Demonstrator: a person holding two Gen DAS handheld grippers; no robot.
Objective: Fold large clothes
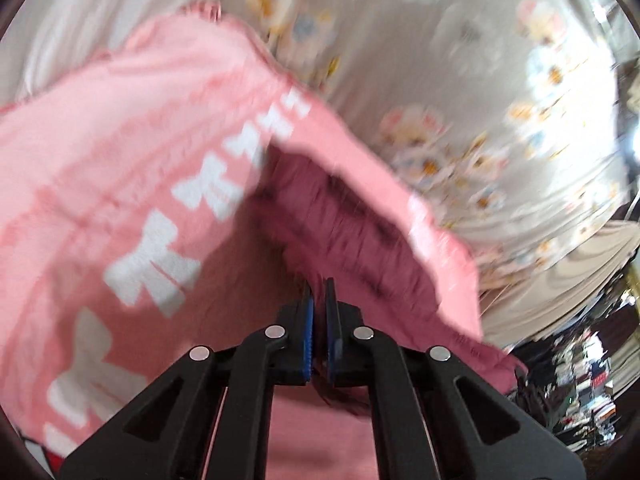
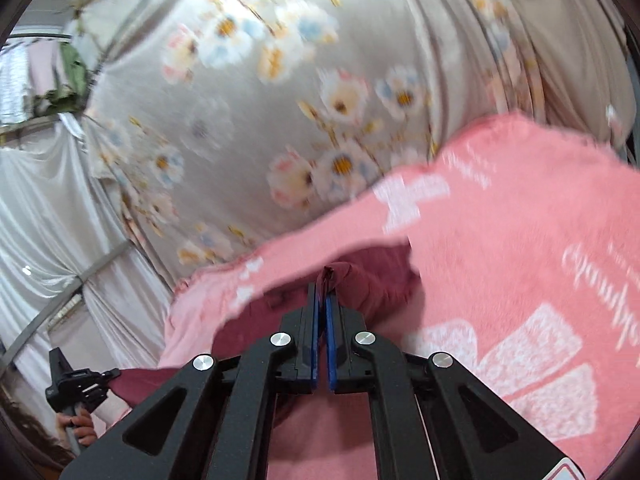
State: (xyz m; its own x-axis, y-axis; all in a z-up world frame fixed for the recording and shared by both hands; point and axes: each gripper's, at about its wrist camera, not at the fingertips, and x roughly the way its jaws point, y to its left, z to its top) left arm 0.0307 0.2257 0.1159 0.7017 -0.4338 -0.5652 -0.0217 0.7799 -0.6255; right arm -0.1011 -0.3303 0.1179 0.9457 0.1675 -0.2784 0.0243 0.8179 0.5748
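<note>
A large pink garment (image 1: 132, 152) with white bow prints and a darker maroon inner side (image 1: 336, 216) hangs over a floral bed sheet. My left gripper (image 1: 319, 286) is shut on a maroon edge of the garment. In the right wrist view the pink garment (image 2: 500, 240) fills the right half. My right gripper (image 2: 322, 290) is shut on a maroon fold (image 2: 352, 276) of it. The left gripper (image 2: 76, 384) shows at the lower left of the right wrist view, held by a hand and pinching the garment's edge. Both views are motion-blurred.
A grey sheet with flower prints (image 1: 460, 92) covers the bed, and it also shows in the right wrist view (image 2: 280, 92). White curtains (image 2: 44, 216) hang at the left. Cluttered shelves (image 1: 580, 380) stand at the lower right of the left wrist view.
</note>
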